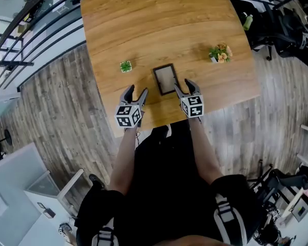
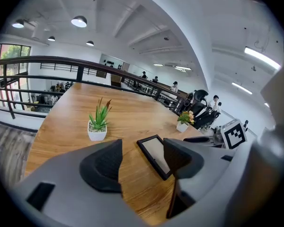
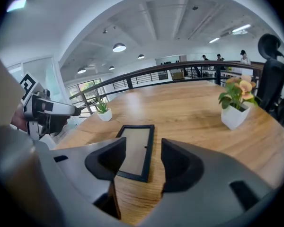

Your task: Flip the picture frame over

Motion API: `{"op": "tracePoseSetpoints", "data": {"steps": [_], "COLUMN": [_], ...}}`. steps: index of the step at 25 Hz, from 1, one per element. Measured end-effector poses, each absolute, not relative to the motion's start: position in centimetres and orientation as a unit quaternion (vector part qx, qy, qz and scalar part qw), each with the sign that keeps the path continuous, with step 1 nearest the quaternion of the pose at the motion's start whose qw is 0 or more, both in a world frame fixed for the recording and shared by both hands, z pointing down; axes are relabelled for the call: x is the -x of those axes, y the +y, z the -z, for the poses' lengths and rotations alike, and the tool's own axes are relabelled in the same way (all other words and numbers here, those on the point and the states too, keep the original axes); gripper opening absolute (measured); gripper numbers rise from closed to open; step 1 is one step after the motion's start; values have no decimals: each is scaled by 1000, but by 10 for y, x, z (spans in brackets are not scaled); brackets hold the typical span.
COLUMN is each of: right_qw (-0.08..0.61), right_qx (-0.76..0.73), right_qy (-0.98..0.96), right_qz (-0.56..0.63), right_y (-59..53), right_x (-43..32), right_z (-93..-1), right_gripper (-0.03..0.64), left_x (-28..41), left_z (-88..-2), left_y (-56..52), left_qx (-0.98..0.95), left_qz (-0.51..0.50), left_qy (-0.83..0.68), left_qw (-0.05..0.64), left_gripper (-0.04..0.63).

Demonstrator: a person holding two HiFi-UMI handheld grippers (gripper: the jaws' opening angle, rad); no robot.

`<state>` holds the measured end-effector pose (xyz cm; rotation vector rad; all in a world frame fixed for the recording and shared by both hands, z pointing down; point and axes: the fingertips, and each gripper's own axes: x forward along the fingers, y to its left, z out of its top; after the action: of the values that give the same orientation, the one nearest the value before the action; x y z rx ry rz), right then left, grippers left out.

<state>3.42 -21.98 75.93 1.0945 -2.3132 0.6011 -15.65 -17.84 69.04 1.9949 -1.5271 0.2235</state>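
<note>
A black-rimmed picture frame (image 1: 165, 79) lies flat on the wooden table (image 1: 159, 19), close to the near edge. In the left gripper view the frame (image 2: 154, 152) lies ahead and slightly right; in the right gripper view the frame (image 3: 135, 150) lies just beyond the jaws. My left gripper (image 1: 137, 91) hovers to the frame's near left, open and empty. My right gripper (image 1: 182, 85) hovers at the frame's near right corner, open, with nothing pressed between its pads. Neither gripper touches the frame.
A small green plant in a white pot (image 1: 125, 66) stands left of the frame. A flowering plant in a white pot (image 1: 220, 53) stands to the right. The table's near edge runs under my grippers. Office chairs (image 1: 282, 24) stand beyond the right side, a railing (image 1: 36, 35) on the left.
</note>
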Motion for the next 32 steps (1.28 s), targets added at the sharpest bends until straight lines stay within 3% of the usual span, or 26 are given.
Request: {"op": "tracePoseSetpoints", "data": {"steps": [25, 32], "right_qw": [291, 296], "right_qx": [-388, -391], "right_qy": [-832, -829], "right_qz": [-267, -268], "right_y": [-222, -221], "right_x": [-26, -27], "right_z": [-814, -817], "right_gripper": [72, 66], "left_x": [157, 157], "left_z": [-736, -736], "left_y": [-176, -172], "left_qx": [-739, -740], "left_qz": [-113, -116], "left_qy": [-567, -565], "left_qw": [345, 347], "left_gripper": [288, 288]}}
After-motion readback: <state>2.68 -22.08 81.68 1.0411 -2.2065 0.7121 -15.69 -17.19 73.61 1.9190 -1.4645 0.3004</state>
